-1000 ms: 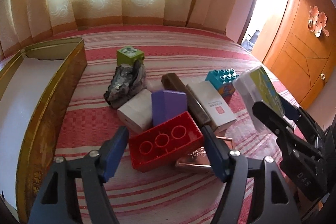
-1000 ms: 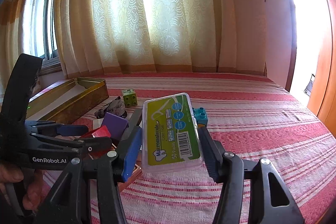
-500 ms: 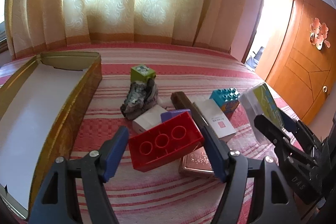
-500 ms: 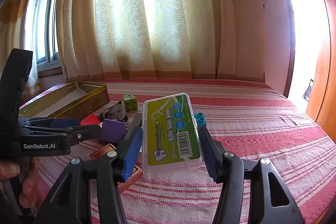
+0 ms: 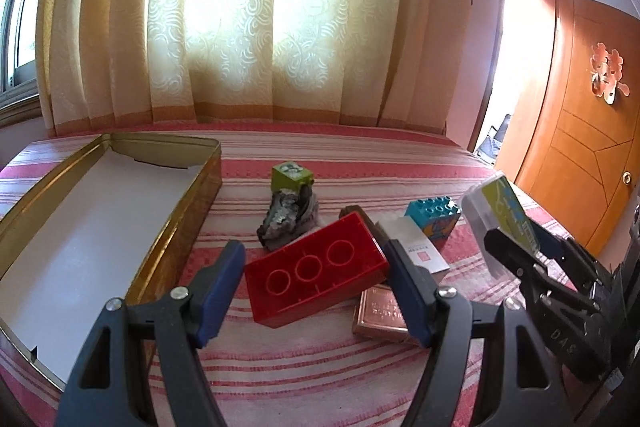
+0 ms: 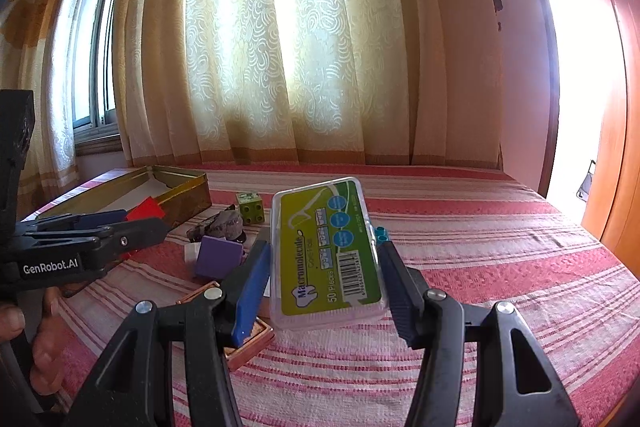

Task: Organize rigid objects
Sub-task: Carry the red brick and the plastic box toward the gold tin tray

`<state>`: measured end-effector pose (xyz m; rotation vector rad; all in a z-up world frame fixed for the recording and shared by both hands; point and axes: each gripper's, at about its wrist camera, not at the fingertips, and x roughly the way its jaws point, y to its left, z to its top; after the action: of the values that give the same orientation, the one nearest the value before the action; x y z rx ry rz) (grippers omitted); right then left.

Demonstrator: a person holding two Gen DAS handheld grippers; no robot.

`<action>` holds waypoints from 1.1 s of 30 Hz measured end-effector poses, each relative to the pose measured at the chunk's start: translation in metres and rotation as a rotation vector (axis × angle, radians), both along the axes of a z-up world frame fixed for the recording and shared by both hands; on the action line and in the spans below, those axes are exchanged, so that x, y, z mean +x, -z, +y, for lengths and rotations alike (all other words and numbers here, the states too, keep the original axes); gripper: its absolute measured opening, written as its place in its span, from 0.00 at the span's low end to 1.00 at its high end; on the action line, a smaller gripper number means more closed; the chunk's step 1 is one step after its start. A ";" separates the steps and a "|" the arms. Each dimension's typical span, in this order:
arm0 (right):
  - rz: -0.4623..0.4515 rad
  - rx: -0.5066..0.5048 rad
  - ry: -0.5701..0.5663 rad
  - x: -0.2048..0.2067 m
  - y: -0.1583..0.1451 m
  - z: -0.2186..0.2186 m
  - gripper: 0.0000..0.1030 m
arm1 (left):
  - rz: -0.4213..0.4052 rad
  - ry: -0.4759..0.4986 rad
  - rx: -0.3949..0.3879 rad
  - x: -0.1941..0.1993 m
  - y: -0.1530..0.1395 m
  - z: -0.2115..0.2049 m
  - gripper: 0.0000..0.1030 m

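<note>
Currently, left hand-held gripper is clamped on the red brick, lifted clear of the striped bed — gold tin at 9 o'clock of it, open. Right hand-held gripper is clamped on the floss box, held tilted — above the bed. Pile at centre: green cube, rock, teal brick, white box, copper box; purple block in right view.
</note>
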<state>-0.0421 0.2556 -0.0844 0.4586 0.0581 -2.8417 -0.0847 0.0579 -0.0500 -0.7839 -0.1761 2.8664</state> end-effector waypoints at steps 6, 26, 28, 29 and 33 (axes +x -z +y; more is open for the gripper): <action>0.026 -0.002 -0.003 0.005 0.000 0.001 0.55 | 0.033 0.003 -0.039 0.005 0.000 0.007 0.70; 0.114 -0.003 -0.013 0.020 -0.002 0.000 0.55 | 0.121 -0.021 -0.078 0.022 -0.004 0.011 0.70; 0.131 -0.005 -0.012 0.023 -0.002 0.000 0.55 | 0.136 -0.023 -0.088 0.025 -0.005 0.012 0.70; 0.141 -0.006 -0.012 0.025 -0.002 0.000 0.55 | 0.143 -0.025 -0.093 0.026 -0.006 0.013 0.70; 0.157 -0.003 -0.015 0.026 -0.003 -0.003 0.55 | 0.153 -0.026 -0.097 0.027 -0.006 0.013 0.70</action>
<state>-0.0158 0.2522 -0.0811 0.2325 0.0873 -2.8572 -0.0574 0.0709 -0.0437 -0.5783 -0.0279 2.9626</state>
